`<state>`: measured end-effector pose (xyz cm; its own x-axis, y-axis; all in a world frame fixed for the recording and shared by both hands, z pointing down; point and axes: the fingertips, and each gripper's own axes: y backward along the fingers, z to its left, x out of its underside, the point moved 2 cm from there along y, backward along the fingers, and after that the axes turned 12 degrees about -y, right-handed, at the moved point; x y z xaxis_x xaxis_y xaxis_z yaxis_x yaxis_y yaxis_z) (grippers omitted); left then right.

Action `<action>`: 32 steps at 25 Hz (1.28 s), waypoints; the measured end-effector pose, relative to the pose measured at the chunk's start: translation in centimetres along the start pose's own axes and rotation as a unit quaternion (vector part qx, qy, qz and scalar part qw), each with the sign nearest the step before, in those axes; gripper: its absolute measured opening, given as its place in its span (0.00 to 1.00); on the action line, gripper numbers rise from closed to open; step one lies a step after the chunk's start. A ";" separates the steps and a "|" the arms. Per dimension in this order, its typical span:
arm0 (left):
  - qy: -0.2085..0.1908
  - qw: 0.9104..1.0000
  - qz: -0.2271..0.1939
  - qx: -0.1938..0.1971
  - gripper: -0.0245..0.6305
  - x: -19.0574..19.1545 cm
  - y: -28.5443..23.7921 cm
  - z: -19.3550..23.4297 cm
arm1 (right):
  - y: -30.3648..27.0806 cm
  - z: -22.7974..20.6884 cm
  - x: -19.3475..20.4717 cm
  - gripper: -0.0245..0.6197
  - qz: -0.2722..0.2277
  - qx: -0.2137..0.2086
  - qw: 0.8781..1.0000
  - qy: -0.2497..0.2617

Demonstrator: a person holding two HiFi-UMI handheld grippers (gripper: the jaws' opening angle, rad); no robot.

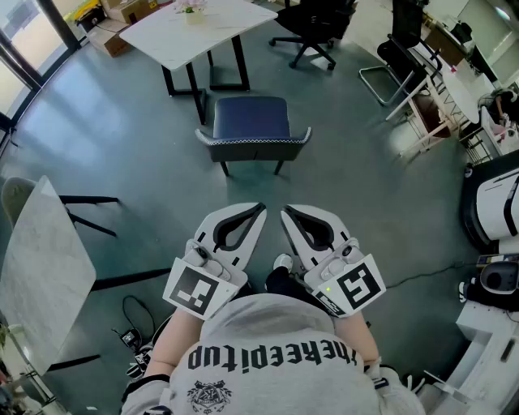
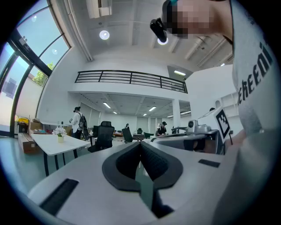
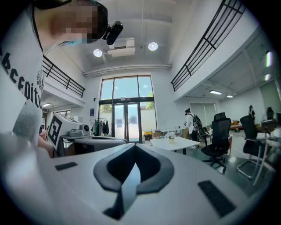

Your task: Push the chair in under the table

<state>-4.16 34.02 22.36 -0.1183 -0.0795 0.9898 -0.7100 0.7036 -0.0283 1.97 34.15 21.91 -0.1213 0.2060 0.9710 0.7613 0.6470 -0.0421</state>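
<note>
A dark blue chair (image 1: pixel 250 128) with black legs stands on the grey floor, its seat facing a white table (image 1: pixel 198 28) with black legs further off; the chair is pulled out from it. Both grippers are held level in front of the person's chest, well short of the chair. My left gripper (image 1: pixel 261 207) is shut with nothing in it, and my right gripper (image 1: pixel 284 212) beside it is shut and empty too. In the left gripper view the closed jaws (image 2: pixel 140 144) point at the white table (image 2: pixel 52 143); in the right gripper view the jaws (image 3: pixel 133 147) meet before the same table (image 3: pixel 172 143).
A marble-topped table (image 1: pixel 36 271) stands at the left, cables on the floor below it. Black office chairs (image 1: pixel 316 28) and a cantilever chair (image 1: pixel 401 61) stand at the back right, white equipment (image 1: pixel 495 211) at the right edge. Cardboard boxes (image 1: pixel 122 16) lie behind the white table. People stand far off.
</note>
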 end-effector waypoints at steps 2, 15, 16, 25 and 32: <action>-0.001 1.000 0.001 0.001 0.06 0.0 0.2 0.1 | -0.2 0.2 0.0 0.05 0.000 0.000 1.000 0.001; 0.004 1.000 0.000 0.011 0.06 0.6 1.3 1.7 | -1.7 1.0 0.7 0.05 0.003 0.012 1.000 -0.005; 0.002 1.000 0.001 0.012 0.06 0.7 1.5 1.9 | -2.0 1.2 0.8 0.05 0.003 0.012 1.000 -0.006; -0.031 0.999 0.004 0.027 0.06 2.3 4.1 5.4 | -5.1 3.0 1.2 0.05 -0.035 0.027 0.999 -0.004; -0.035 0.998 -0.008 0.041 0.06 2.2 3.2 5.7 | -4.8 1.9 1.0 0.05 -0.041 0.068 0.997 -0.001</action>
<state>-10.67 32.04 23.69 -0.1528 -0.1418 0.9780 -0.7668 0.6413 -0.0268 -3.01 32.72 22.65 -0.1808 0.1484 0.9723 0.6546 0.7559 0.0064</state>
